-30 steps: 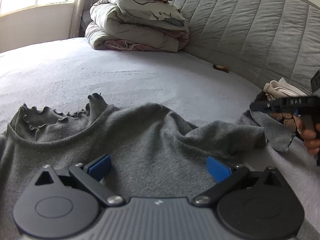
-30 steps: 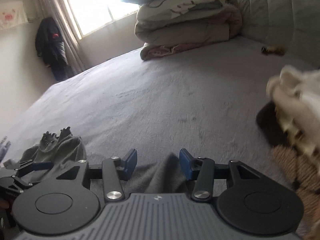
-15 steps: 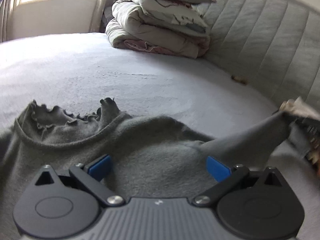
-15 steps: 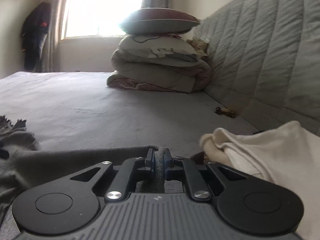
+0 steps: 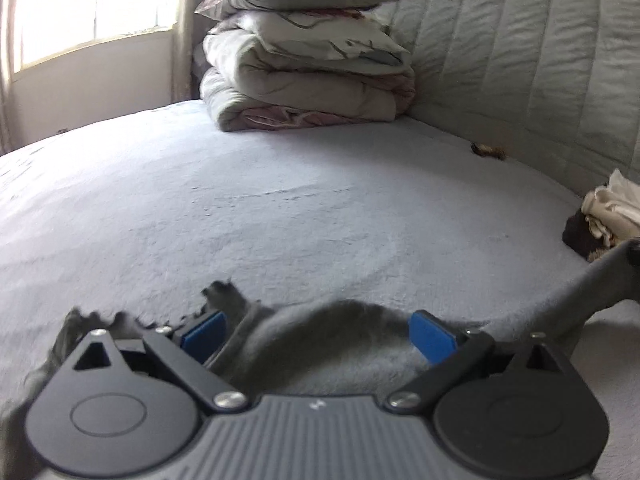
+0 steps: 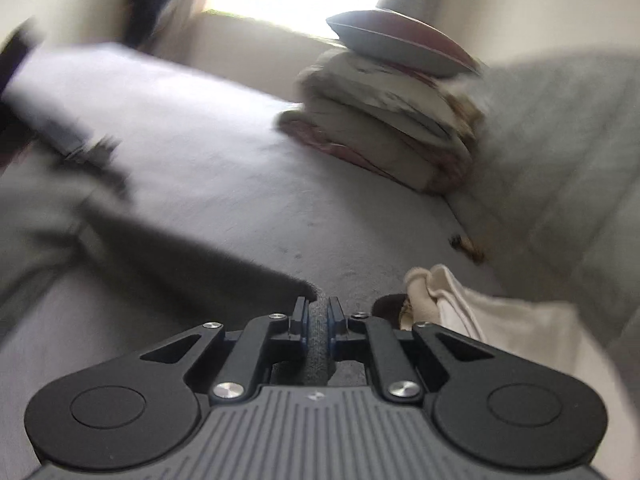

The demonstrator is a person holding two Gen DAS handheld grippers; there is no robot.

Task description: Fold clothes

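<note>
Right tongs [image 6: 318, 314]: jaws just closed from about half open a second ago, now pinched on a fold of the dark grey knit top with a frilled collar [image 5: 340, 340], which was not between them then. Left tongs [image 5: 318, 330]: blue pads [image 5: 434, 336] spread wide over the garment, gripping nothing, as before. Top lies on the pale grey fleecy bed cover [image 5: 280, 208], one end drawn taut toward the right edge of the left view; it was slack and rumpled a second ago. Right view motion-blurred, its left part unreadable. Cream folded cloth [image 6: 500, 316] beside the right tongs, cut off. Far end: stacked quilts under a maroon pillow [image 5: 308, 52], against a quilted grey headboard [image 5: 540, 60].
</note>
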